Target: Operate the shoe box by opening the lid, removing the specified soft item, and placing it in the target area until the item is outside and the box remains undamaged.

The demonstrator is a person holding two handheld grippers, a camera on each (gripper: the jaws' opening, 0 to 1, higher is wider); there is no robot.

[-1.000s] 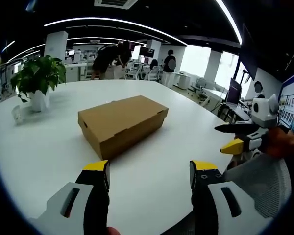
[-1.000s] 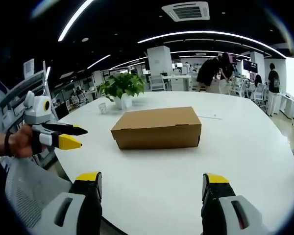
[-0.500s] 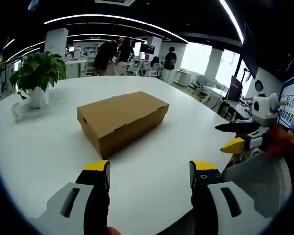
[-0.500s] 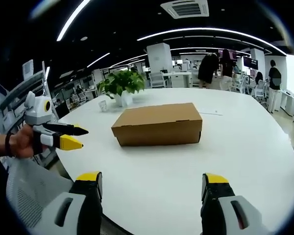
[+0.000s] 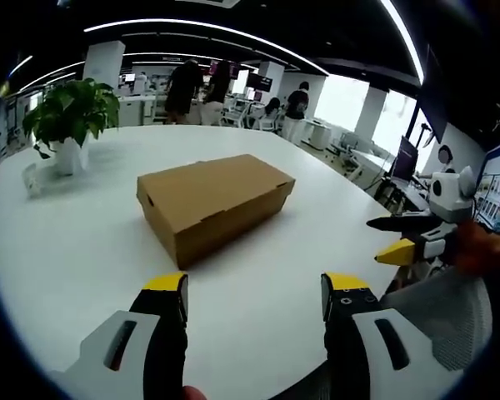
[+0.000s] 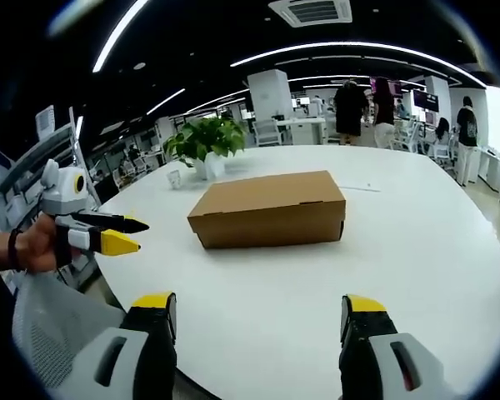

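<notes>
Both grippers [image 5: 254, 296] [image 6: 260, 312] open, level above table edge [image 5: 258, 250], facing shut shoe box [image 5: 212, 200].

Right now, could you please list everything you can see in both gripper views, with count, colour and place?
Shoe box: one, brown cardboard, lid shut, at the middle of the table.
Table: one, white, round, under the box.
Potted plant: one, green leaves in a white pot, on the table's far side, apart from the box.
Small cup: one, pale, on the table beside the plant.
Mesh chair: one, grey, at the near table edge.
People: several, dark clothes, standing in the far office.
Left gripper: black with yellow tips, open, short of the box.
Right gripper: same colours, open, short of the box.
</notes>
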